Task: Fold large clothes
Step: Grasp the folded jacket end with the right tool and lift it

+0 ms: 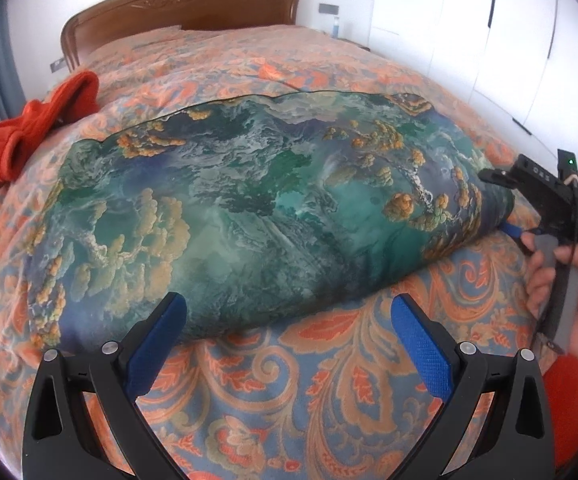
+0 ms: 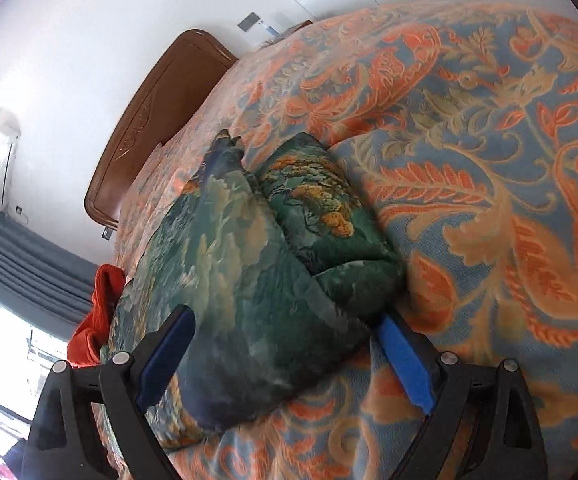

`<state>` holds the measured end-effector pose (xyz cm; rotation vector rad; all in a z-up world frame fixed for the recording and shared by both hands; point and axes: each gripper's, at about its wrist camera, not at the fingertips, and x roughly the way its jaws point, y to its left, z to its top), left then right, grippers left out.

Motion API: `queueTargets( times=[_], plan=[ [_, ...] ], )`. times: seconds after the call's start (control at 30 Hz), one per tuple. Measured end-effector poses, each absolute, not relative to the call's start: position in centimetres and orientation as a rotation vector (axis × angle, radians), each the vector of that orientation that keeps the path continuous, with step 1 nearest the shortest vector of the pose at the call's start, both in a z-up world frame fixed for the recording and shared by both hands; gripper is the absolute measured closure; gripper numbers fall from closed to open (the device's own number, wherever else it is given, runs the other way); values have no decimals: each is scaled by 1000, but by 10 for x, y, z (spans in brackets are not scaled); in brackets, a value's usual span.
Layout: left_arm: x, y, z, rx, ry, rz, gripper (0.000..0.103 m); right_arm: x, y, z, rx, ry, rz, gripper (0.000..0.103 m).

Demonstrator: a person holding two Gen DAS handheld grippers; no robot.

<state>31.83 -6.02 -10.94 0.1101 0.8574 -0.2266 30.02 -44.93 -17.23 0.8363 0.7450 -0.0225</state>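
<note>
The left gripper (image 1: 289, 336) gapes empty above the bedspread (image 1: 329, 380). The right gripper (image 2: 285, 364) straddles the green garment (image 1: 249, 200) end, wide. Only the left view shows the garment's long axis running left-right mid-bed, red cloth (image 1: 29, 132) far left.

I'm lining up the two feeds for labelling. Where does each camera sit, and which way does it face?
Left wrist: on the left gripper, jaws open, facing the wooden headboard over the long green-blue printed garment; a hand holds the right gripper at the garment's end.
Right wrist: on the right gripper, looking along the garment, jaws open around its end.
Shared: garment, orange towel, floral bedspread, headboard.
</note>
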Motion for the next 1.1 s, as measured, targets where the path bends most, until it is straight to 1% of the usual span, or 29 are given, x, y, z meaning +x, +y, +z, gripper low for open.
queueTargets(
  times=[0.1,0.13,0.17,0.2,0.23,0.3,0.33,0.47,0.6,0.77,0.97,1.1],
  plan=[
    [317,-58,-104,132,866,-226,1,308,-449,-188,894,737,-90,8],
    [317,-57,-100,137,869,-230,1,309,-448,-190,895,725,-109,10],
    [318,-58,-96,139,872,-237,1,308,-445,-189,889,703,-125,19],
    [319,-58,-90,139,873,-248,1,307,-442,-186,874,693,-130,38],
    [322,-59,-84,134,874,-263,1,307,-436,-182,835,695,-147,50],
    [331,-66,-68,121,868,-306,1,301,-423,-166,738,662,-147,63],
    [337,-71,-57,115,860,-337,1,298,-415,-154,668,639,-141,67],
    [365,-102,-14,87,831,-456,1,277,-368,-103,366,515,-100,68],
    [394,-147,17,49,884,-664,1,251,-315,-72,130,407,-50,68],
    [417,-182,26,40,988,-734,1,231,-244,-54,-153,314,15,68],
    [409,-178,32,151,999,-644,1,214,-182,-51,-410,232,98,68],
    [407,-170,19,257,988,-503,2,204,-158,-56,-487,208,133,68]
  ],
)
